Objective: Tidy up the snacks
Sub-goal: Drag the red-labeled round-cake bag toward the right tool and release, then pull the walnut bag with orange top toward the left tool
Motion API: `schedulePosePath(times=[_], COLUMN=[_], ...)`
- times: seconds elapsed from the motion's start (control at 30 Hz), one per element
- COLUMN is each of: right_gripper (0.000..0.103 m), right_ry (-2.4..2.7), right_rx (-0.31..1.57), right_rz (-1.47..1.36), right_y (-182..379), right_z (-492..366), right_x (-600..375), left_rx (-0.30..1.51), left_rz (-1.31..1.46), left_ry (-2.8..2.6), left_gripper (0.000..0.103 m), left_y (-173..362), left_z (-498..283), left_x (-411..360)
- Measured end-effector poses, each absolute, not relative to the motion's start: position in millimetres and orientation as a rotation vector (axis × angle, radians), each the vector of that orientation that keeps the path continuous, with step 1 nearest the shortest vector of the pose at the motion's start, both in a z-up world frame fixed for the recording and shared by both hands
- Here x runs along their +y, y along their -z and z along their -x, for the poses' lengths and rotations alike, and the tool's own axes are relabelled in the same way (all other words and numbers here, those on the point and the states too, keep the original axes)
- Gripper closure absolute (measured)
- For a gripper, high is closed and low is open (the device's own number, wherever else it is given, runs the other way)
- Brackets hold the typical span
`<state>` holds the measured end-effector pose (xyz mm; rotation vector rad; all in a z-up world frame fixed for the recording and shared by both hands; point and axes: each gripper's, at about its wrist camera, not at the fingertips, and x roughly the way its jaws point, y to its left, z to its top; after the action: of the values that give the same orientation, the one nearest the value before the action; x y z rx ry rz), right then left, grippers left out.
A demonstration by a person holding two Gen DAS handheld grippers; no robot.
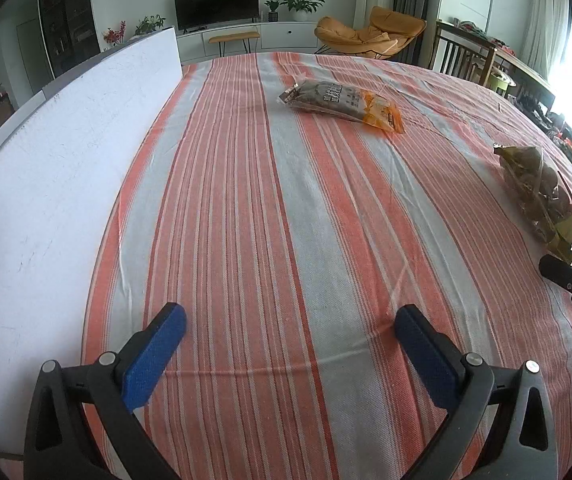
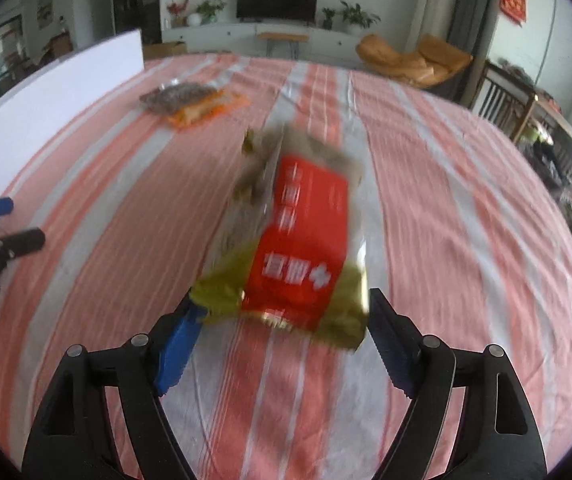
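Right gripper (image 2: 282, 312) has its fingers spread wide on either side of the near end of a red-and-gold snack bag (image 2: 298, 240), blurred, on the striped worktop (image 2: 466, 200). Only the left wrist view shows the left gripper (image 1: 290, 320) wide open and holding nothing, with an orange snack bag (image 1: 342, 104) lying far ahead.
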<state>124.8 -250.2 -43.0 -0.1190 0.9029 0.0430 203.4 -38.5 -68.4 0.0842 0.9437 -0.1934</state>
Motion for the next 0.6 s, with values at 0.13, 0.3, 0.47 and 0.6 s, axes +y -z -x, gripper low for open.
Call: schedulePosePath(times=[0.13,0.3,0.47,0.6], right_gripper=[0.014,0.011,0.011,0.011], right_ry=[-0.022,-0.027,-0.024,-0.024], right_rx=[0.916,0.932,0.932,0.932], right_rz=[0.086,0.027,0.030,0.030], right_y=[45.2,46.6,47.6,47.5], right_z=[-124.7,-120.1,-118.8,-118.9], right_x=[-255.4,-267.7,-266.5,-266.4], left_rx=[0.944,0.944,0.944,0.944], left_rz=[-0.084,-0.084,-0.084,-0.084], left_ry=[0.193,0.193,0.193,0.193], left_gripper=[0.000,0.000,0.000,0.000], left_y=[68.3,68.4,68.5,68.5], left_z=[-203.4,-203.3,-203.3,-203.3], left_x=[-39.1,-39.0,-38.9,-38.9])
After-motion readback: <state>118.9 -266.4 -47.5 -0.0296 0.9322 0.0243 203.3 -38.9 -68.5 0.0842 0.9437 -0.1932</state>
